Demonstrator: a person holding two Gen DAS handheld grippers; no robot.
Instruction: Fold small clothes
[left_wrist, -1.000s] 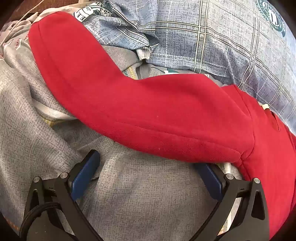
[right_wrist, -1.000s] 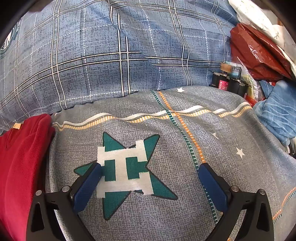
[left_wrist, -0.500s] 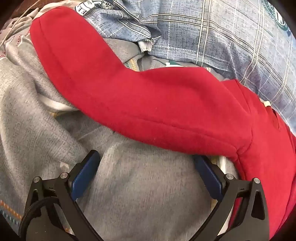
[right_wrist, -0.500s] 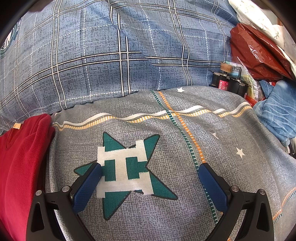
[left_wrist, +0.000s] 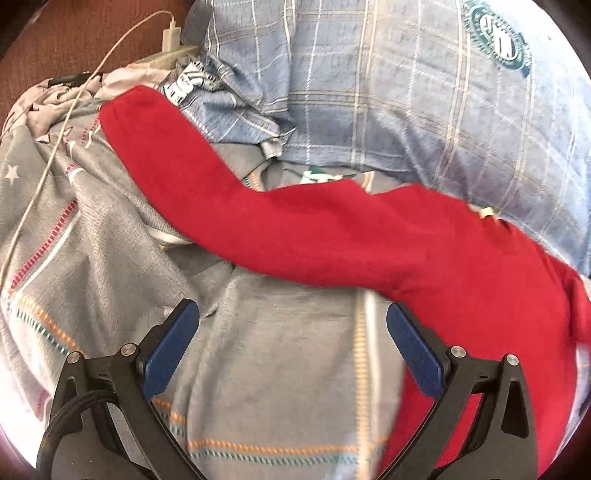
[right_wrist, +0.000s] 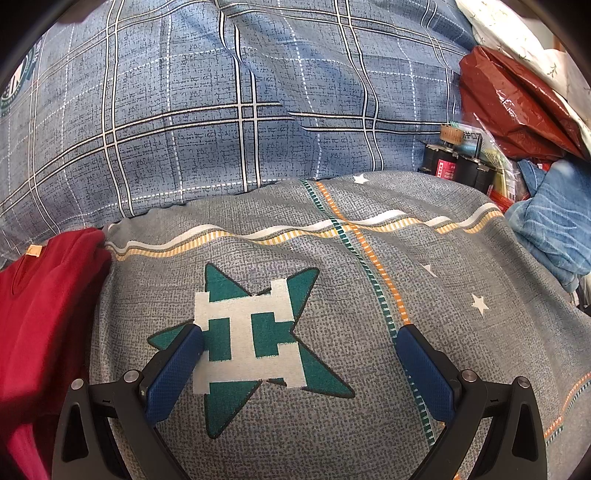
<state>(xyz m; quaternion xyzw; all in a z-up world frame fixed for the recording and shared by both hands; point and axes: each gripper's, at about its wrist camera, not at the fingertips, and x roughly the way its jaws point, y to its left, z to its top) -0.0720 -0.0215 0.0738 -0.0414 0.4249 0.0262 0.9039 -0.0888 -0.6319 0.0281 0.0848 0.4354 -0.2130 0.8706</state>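
Red fleece top (left_wrist: 332, 236) is what we see first: it lies spread on the grey bedcover (left_wrist: 280, 369), one long sleeve (left_wrist: 166, 155) stretched away to the far left and its body bunched at the right. In the right wrist view we see the same top (right_wrist: 48, 306) at the left edge, a small tan neck label (right_wrist: 34, 250) showing. We find our left claw (left_wrist: 291, 343) above the bedcover just in front of the sleeve, its blue pads (left_wrist: 170, 347) wide apart and holding nothing. Our right claw (right_wrist: 299, 365) is likewise spread wide and empty, over the green star print (right_wrist: 255, 339). Behind lies a blue plaid pillow (right_wrist: 240, 99). A white charging cable (left_wrist: 40, 177) trails across the bedcover at the left. At the far right we see a red plastic bag (right_wrist: 517, 103), dark bottles (right_wrist: 458, 162) and a blue cloth (right_wrist: 550, 229).
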